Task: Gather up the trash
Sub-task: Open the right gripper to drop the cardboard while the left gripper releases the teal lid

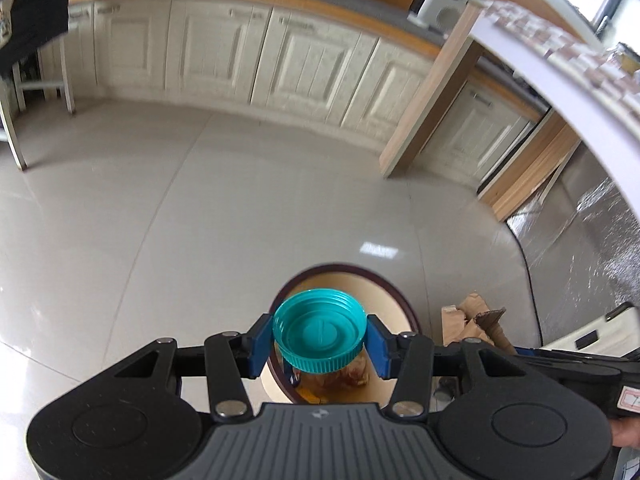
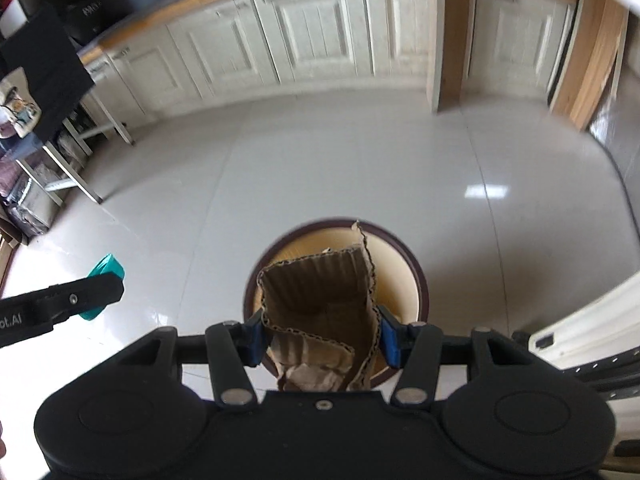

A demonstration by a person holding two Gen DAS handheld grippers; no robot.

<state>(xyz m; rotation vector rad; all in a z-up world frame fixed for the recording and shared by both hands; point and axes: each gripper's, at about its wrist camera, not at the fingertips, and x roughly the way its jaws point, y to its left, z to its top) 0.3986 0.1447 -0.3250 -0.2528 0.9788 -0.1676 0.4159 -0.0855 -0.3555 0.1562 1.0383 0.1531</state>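
My left gripper (image 1: 319, 338) is shut on a teal screw cap (image 1: 319, 330) and holds it above a round trash bin (image 1: 404, 308) with a dark rim and cream inside. Brownish scraps lie in the bin's bottom. My right gripper (image 2: 322, 338) is shut on a torn piece of corrugated cardboard (image 2: 320, 292) and holds it over the same bin (image 2: 412, 272). In the right wrist view the left gripper with the teal cap (image 2: 106, 270) shows at the left edge. In the left wrist view the cardboard (image 1: 476, 320) shows to the right.
Glossy pale floor tiles (image 1: 200, 220) spread around the bin. Cream cabinets (image 1: 312, 60) run along the far wall. A wooden post (image 1: 428, 100) stands at the right, a white table edge (image 1: 560, 80) above it. A shelf rack (image 2: 48, 160) stands at the left.
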